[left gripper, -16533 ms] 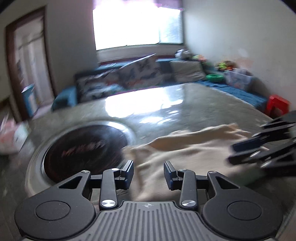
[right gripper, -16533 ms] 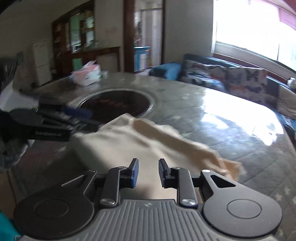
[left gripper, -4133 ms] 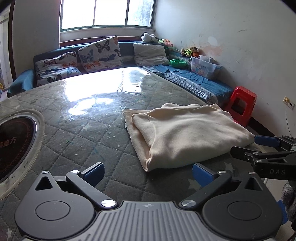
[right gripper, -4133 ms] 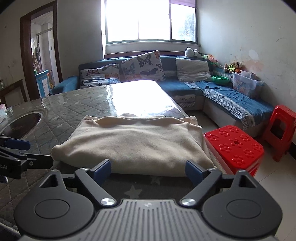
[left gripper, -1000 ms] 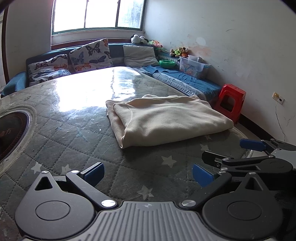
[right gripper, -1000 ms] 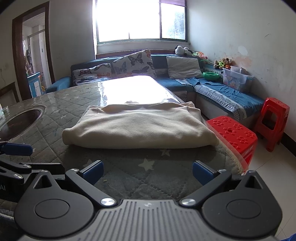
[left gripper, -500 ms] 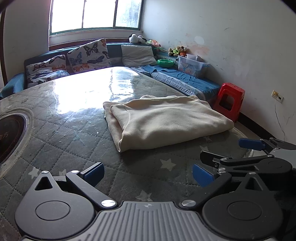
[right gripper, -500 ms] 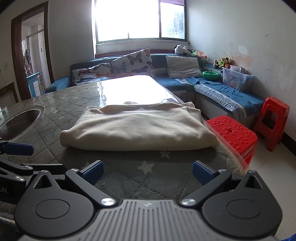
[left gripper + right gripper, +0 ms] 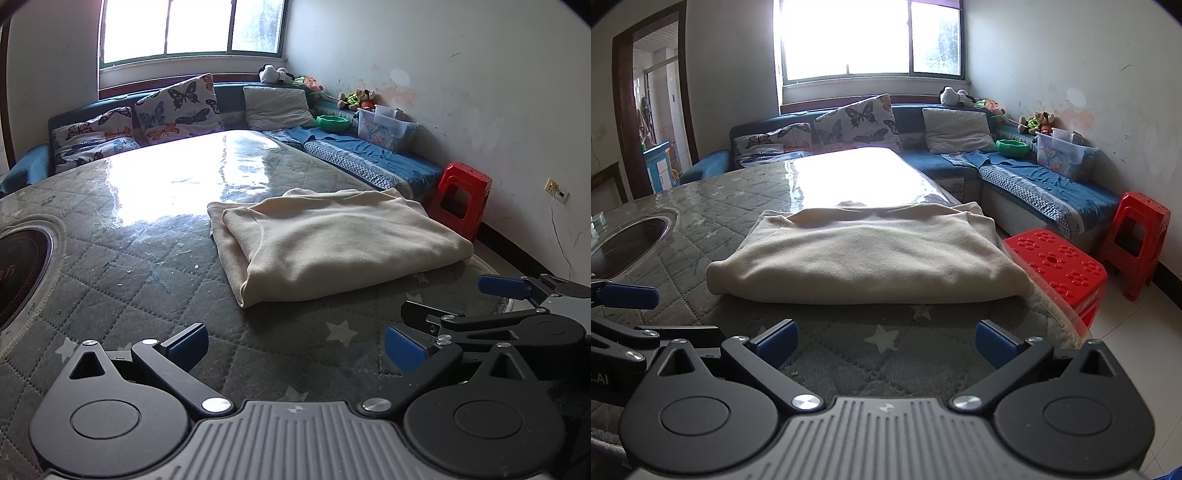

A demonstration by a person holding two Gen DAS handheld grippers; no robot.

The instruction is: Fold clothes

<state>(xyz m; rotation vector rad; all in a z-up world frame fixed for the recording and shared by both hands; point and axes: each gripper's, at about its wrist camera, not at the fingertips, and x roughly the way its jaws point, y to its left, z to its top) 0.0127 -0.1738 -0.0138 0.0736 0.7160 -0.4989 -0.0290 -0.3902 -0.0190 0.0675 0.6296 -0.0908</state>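
Cream folded garment [image 9: 332,243] flat on table [image 9: 129,266], both grippers' jaws wide apart, empty, level.

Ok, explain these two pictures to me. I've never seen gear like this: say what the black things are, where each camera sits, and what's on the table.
There is no robot here. A person holds a pair of hand-held tongs in each hand, and each pair carries a wide-angle camera looking forward along its two blue-tipped fingers. The black parts at the bottom of each picture are the tongs themselves.

One picture is from the left tongs; the right tongs show at its right edge. The other is from the right tongs.

Both stand wide open and hold nothing.

On the quilted table lies a cream garment, already folded into a thick rectangle near the table's edge. A round dark inset sits in the tabletop further left. Behind are a blue sofa with cushions and red stools.
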